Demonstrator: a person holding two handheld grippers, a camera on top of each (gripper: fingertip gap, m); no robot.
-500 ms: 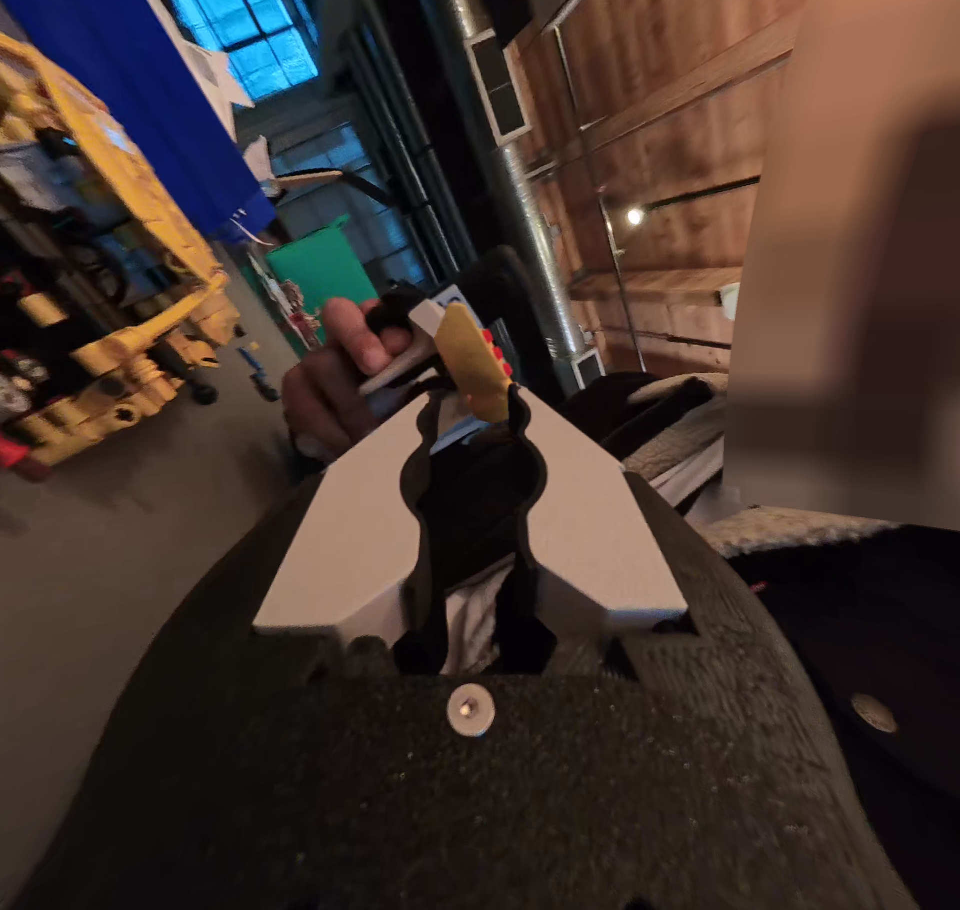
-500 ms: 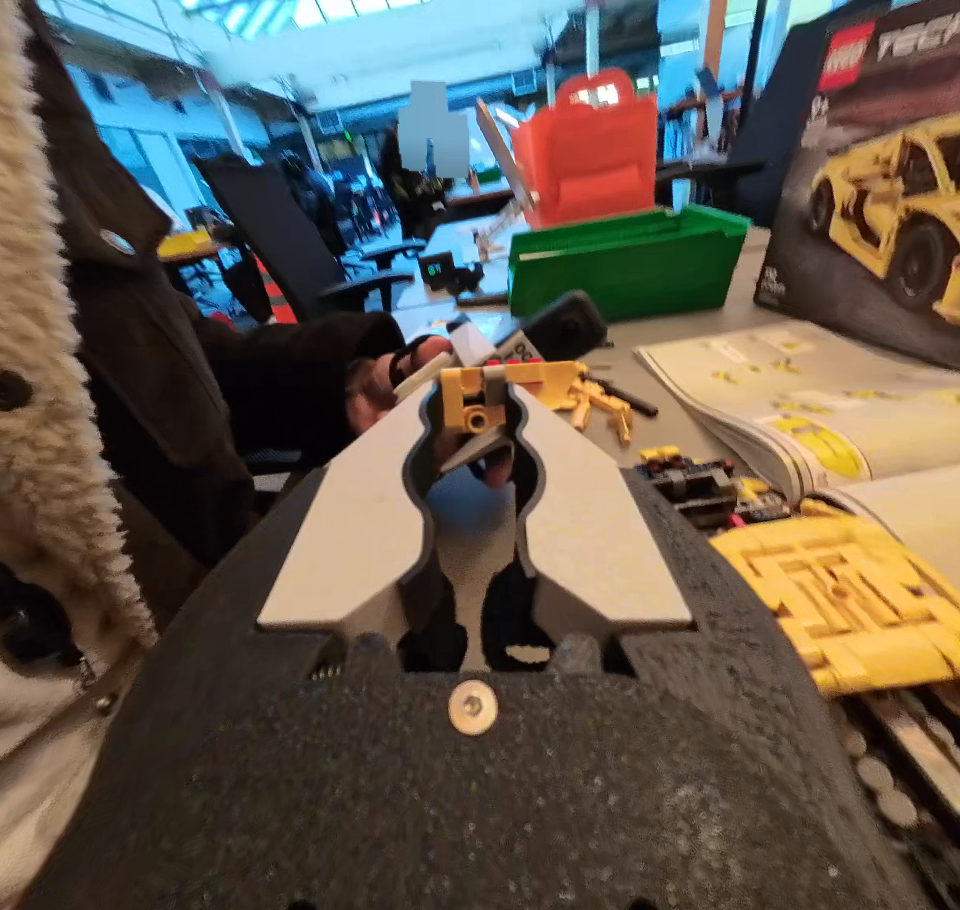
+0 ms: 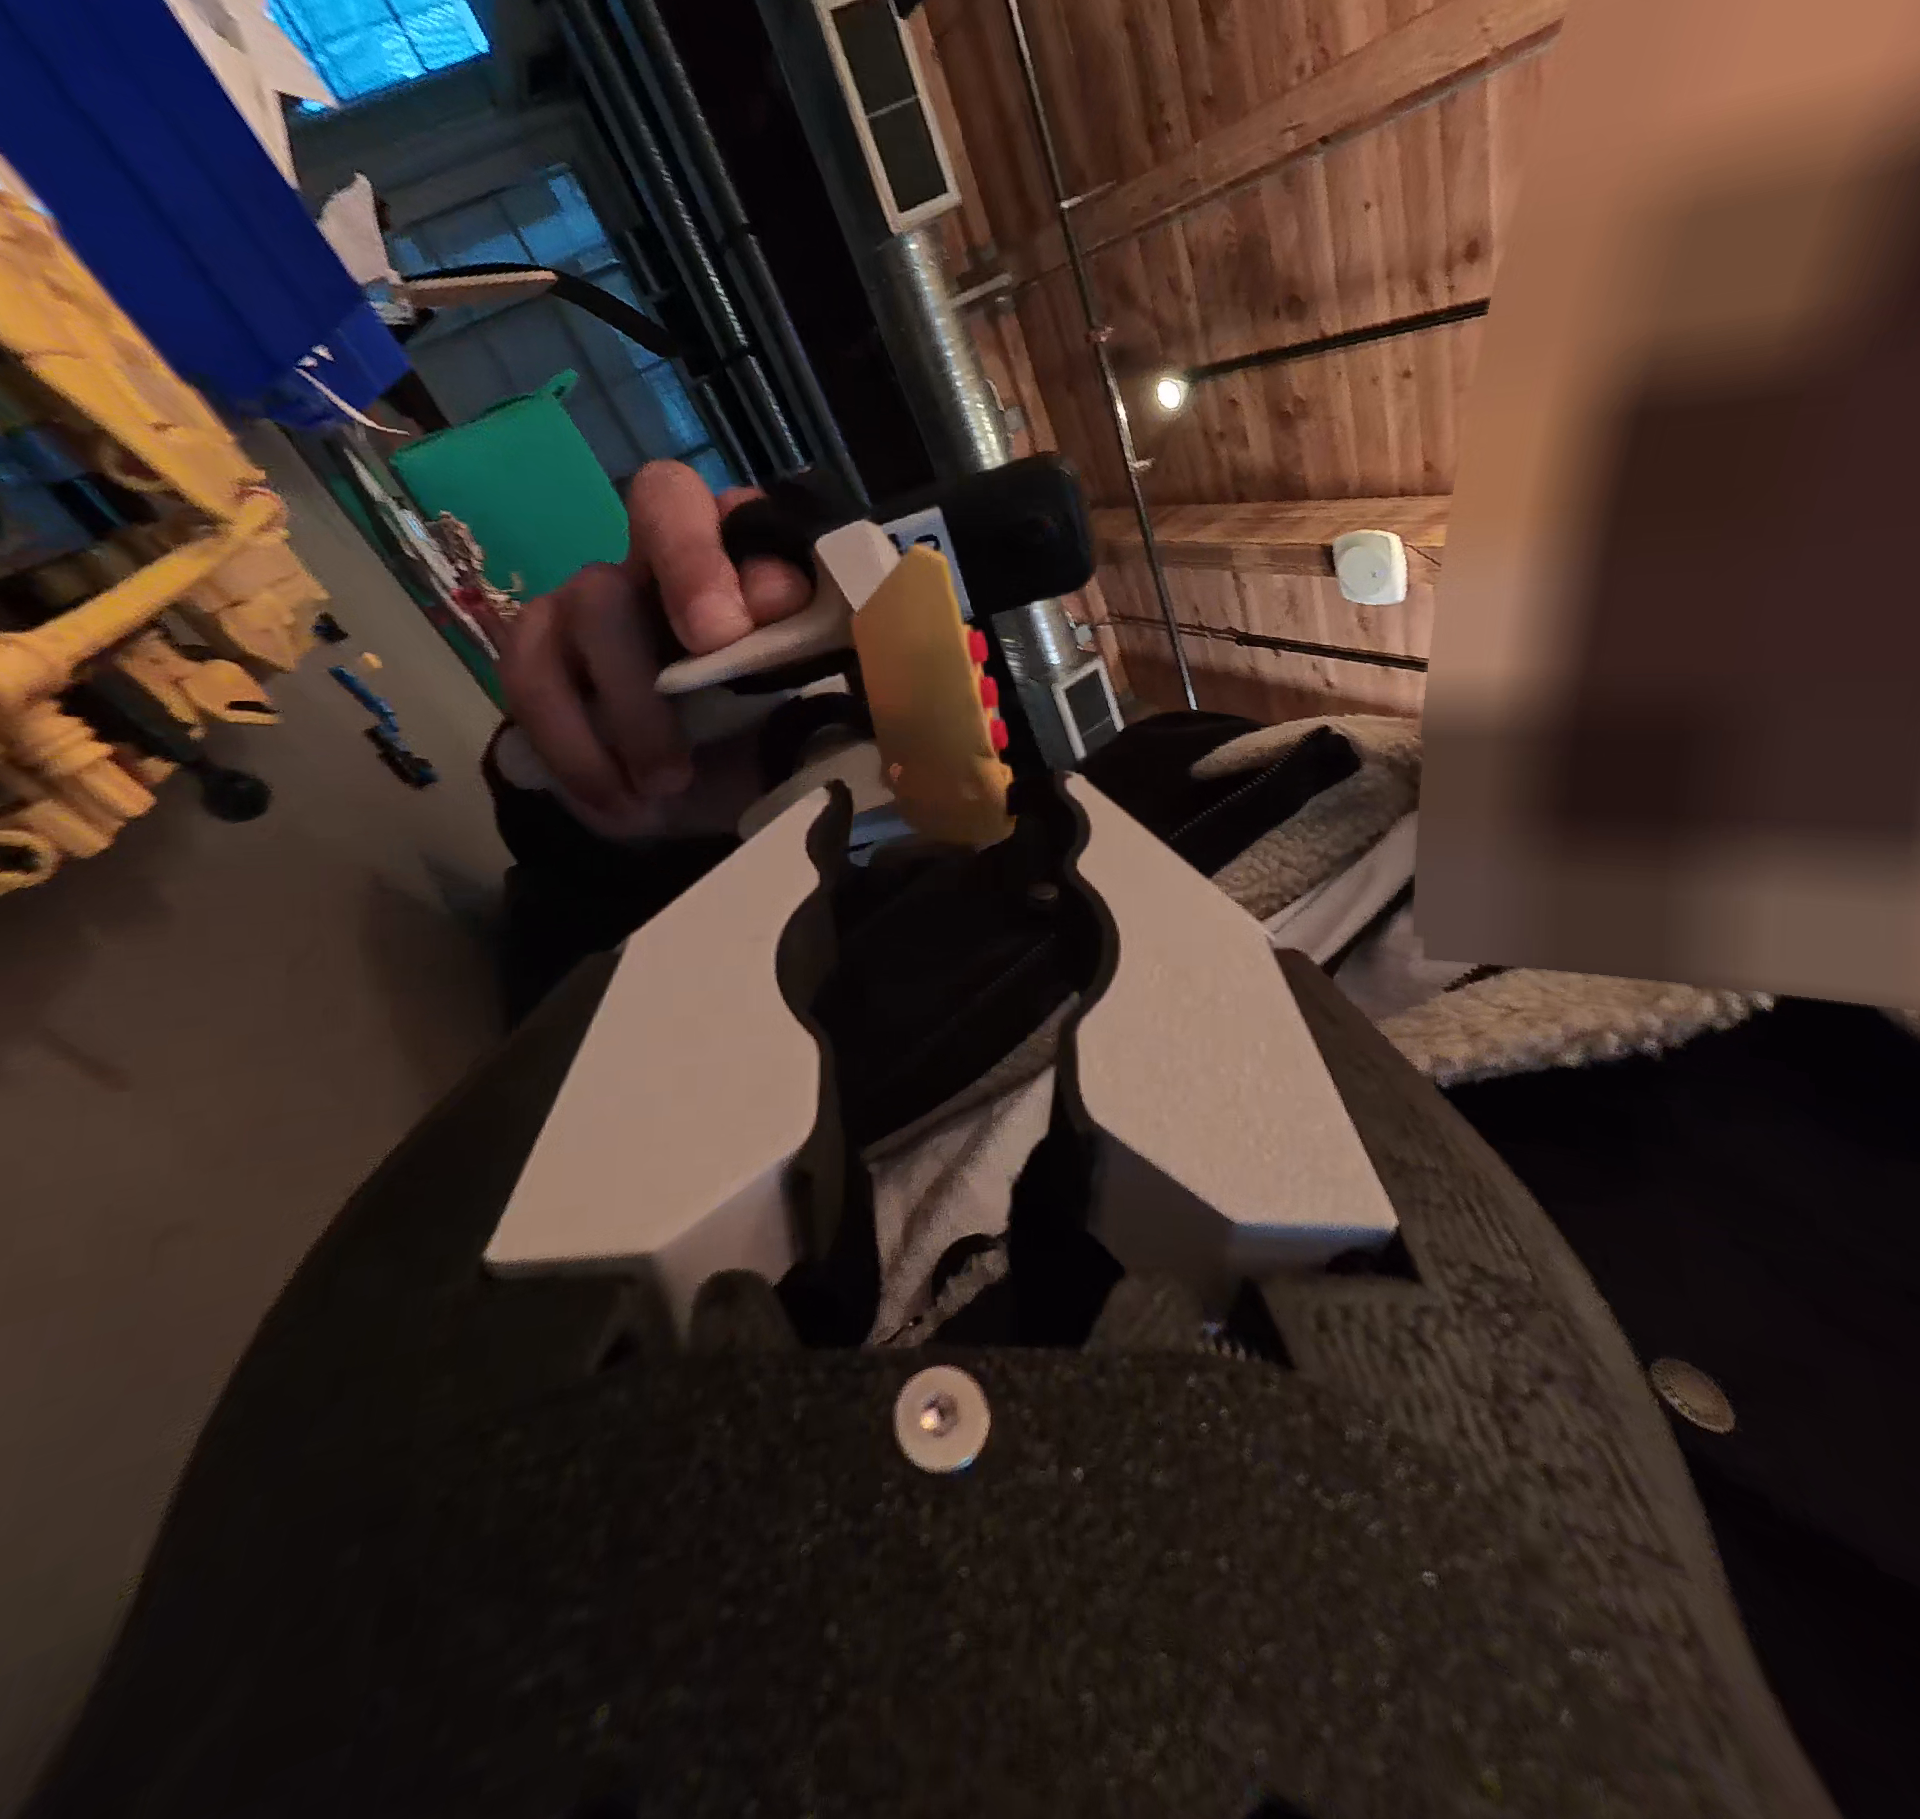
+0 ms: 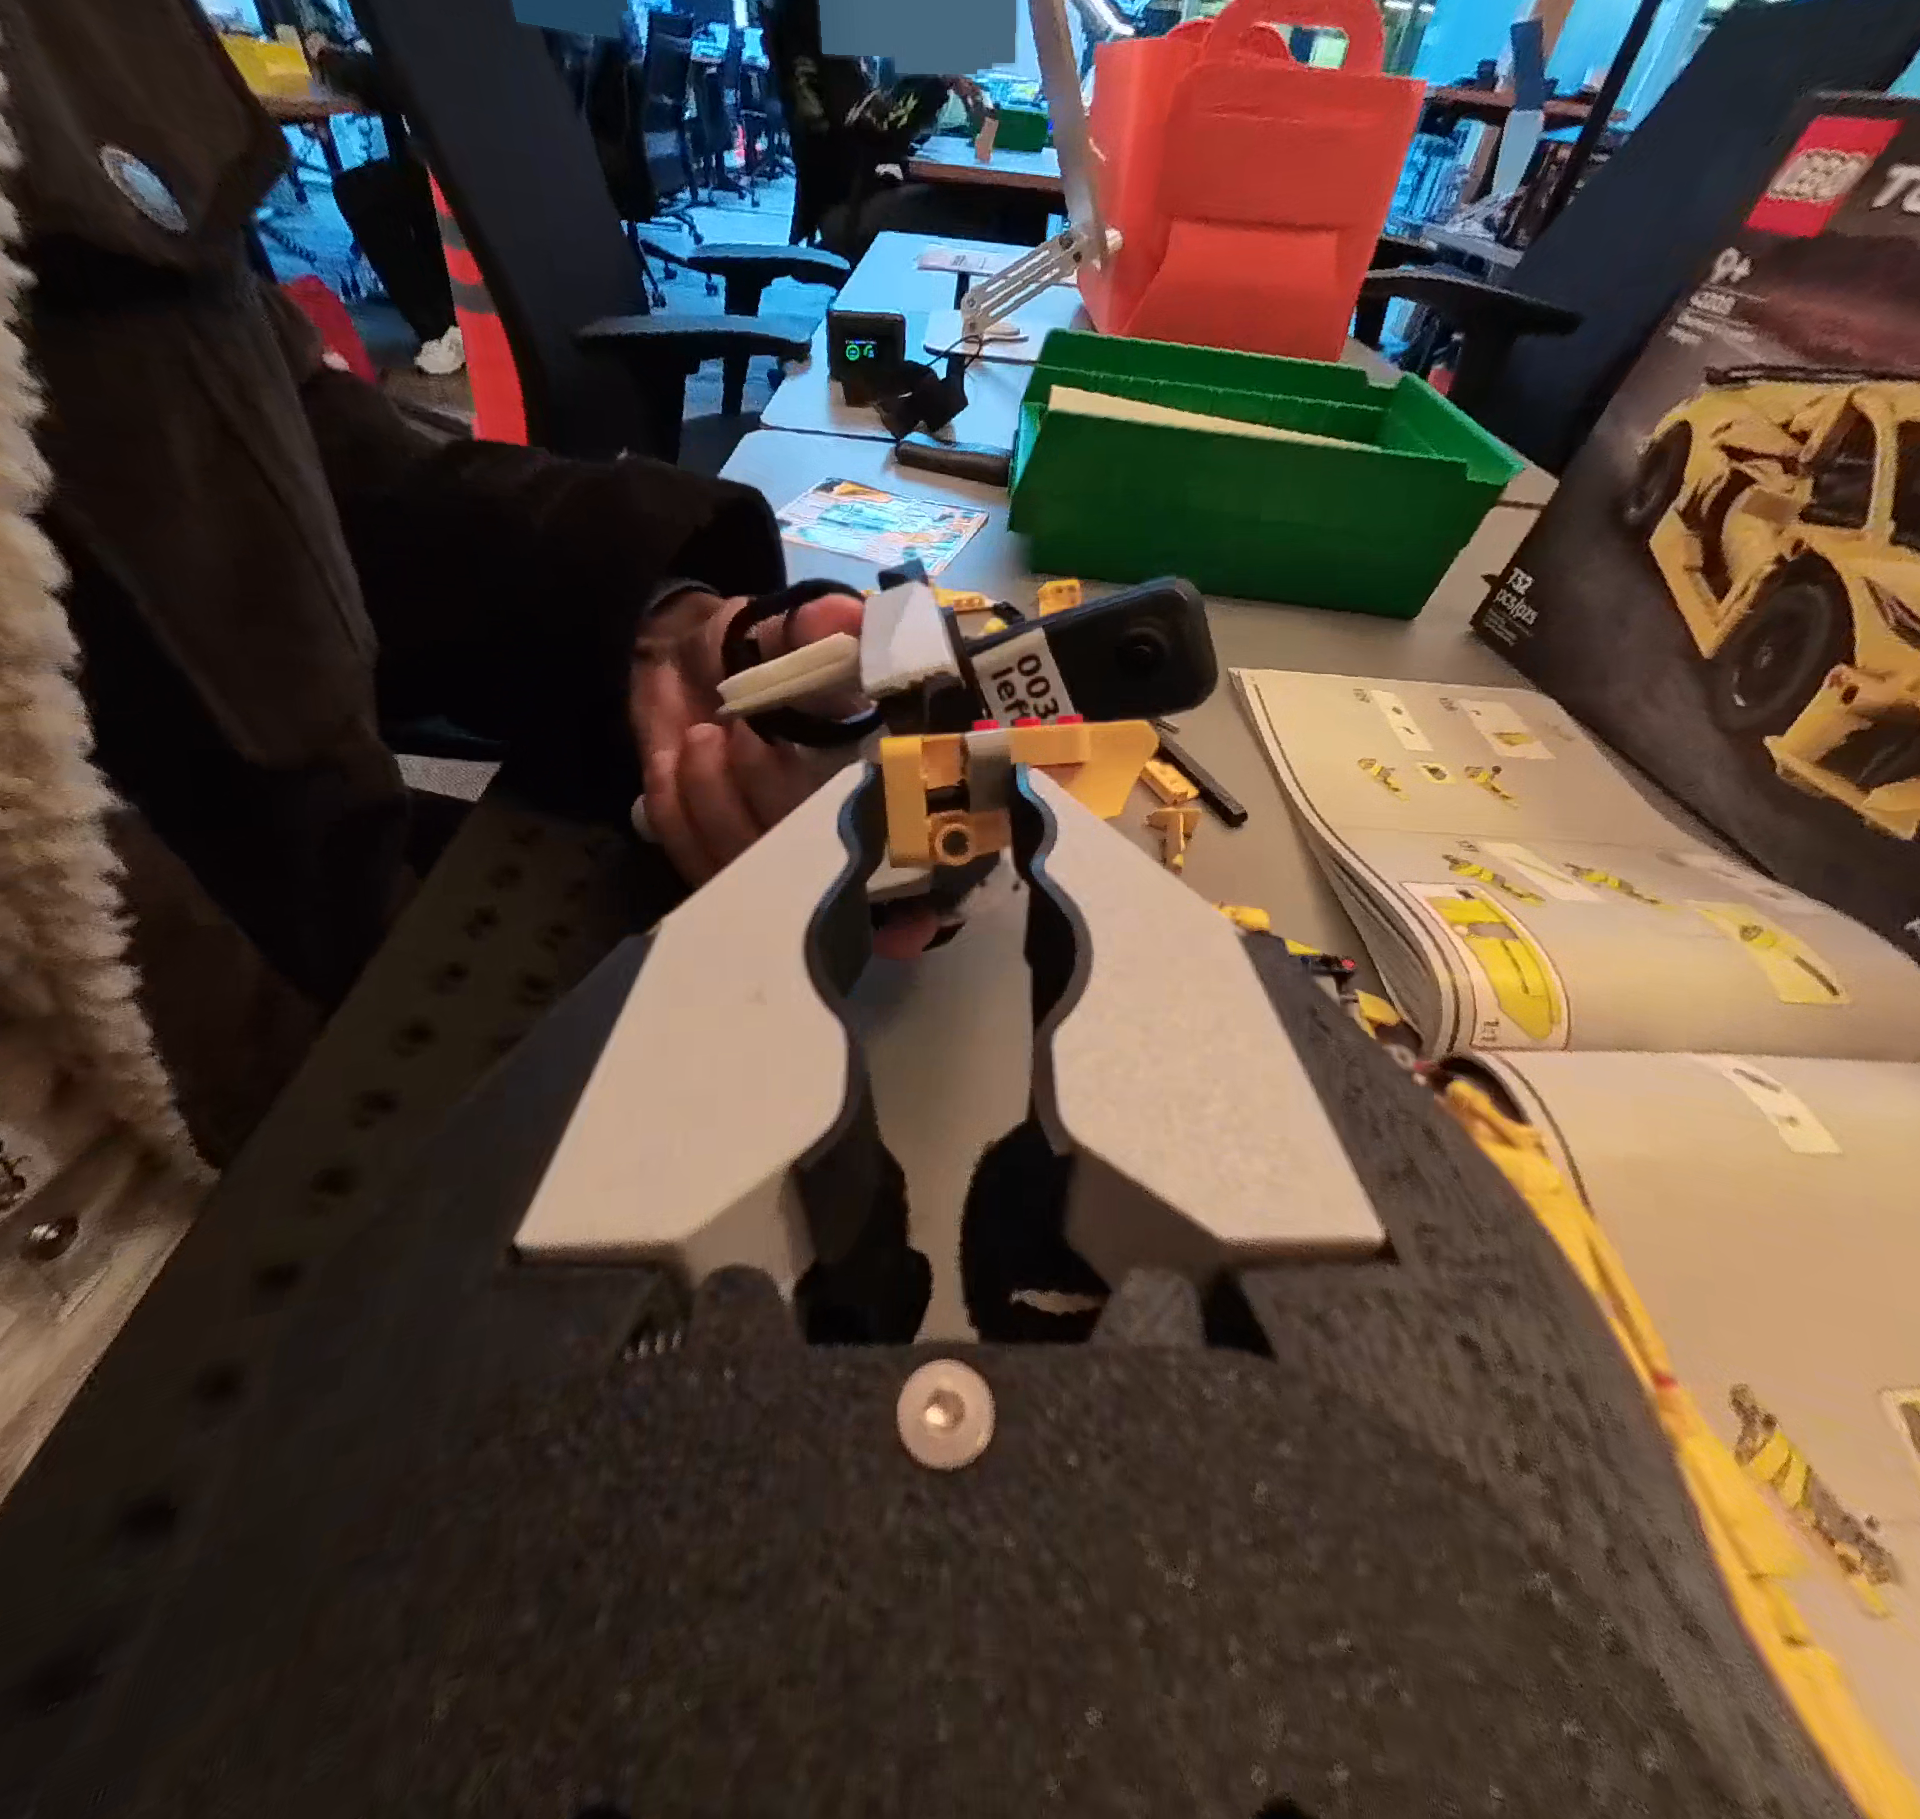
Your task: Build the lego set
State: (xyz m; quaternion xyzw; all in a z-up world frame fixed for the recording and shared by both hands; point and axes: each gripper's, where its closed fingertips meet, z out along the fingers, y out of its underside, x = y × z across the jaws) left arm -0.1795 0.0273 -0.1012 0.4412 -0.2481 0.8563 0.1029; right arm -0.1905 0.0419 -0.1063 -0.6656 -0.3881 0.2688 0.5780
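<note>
Right wrist view showed the right gripper [image 4: 943, 801] pinching a yellow lego assembly [image 4: 977, 793] between its grey fingertips, red studs along the piece's top edge. Just behind it the left gripper [image 4: 925, 652] met the same assembly, a hand [image 4: 727, 730] on its handle. On the grey table [image 4: 1278, 824] lay an open instruction booklet [image 4: 1558, 896], loose yellow pieces [image 4: 1169, 803], a green bin [image 4: 1247, 481] and, to the right, the lego box [image 4: 1766, 481]. In the left wrist view the left gripper's [image 3: 951, 803] tips stood slightly spread, the yellow assembly [image 3: 935, 689] just at them; whether they gripped it could not be told
</note>
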